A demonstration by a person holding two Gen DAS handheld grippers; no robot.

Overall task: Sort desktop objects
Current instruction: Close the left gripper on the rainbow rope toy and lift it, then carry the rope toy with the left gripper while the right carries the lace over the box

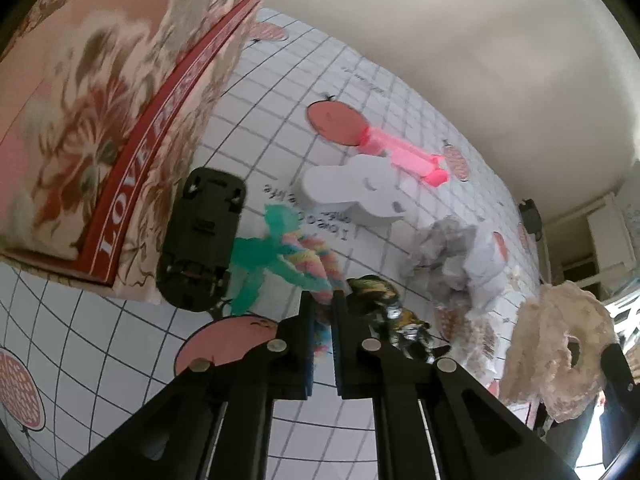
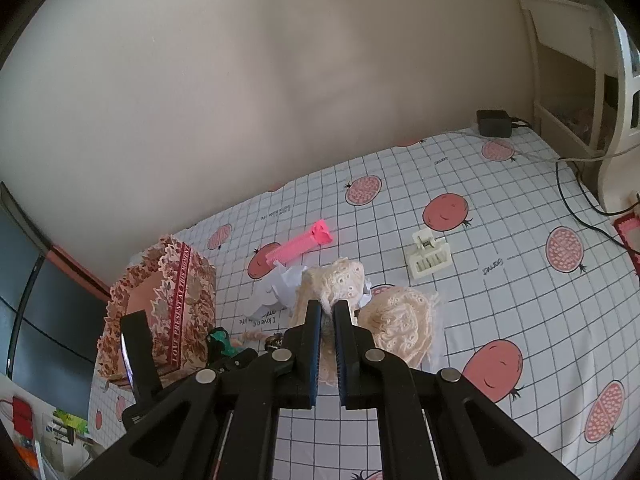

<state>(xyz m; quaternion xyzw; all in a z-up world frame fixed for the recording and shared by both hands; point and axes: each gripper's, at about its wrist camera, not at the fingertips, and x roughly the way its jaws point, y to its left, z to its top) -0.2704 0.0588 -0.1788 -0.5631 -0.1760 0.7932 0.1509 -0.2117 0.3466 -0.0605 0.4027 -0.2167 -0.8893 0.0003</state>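
The left gripper (image 1: 323, 300) pinched a pastel rope (image 1: 308, 258), its long axis running away from the fingers toward the box (image 1: 120, 120). The right gripper (image 2: 327, 308) was pressed shut on cream lace (image 2: 334, 280), perhaps lifted. Clutter crowded the rope; open checked cloth (image 2: 500, 300) lay to the right, a wall (image 2: 260, 80) edging the far side.

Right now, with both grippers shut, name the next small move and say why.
Probably lift the left gripper straight up: it is shut on the pastel rope toy, whose far end lies on the tablecloth beside the floral box. The right gripper already holds cream lace.
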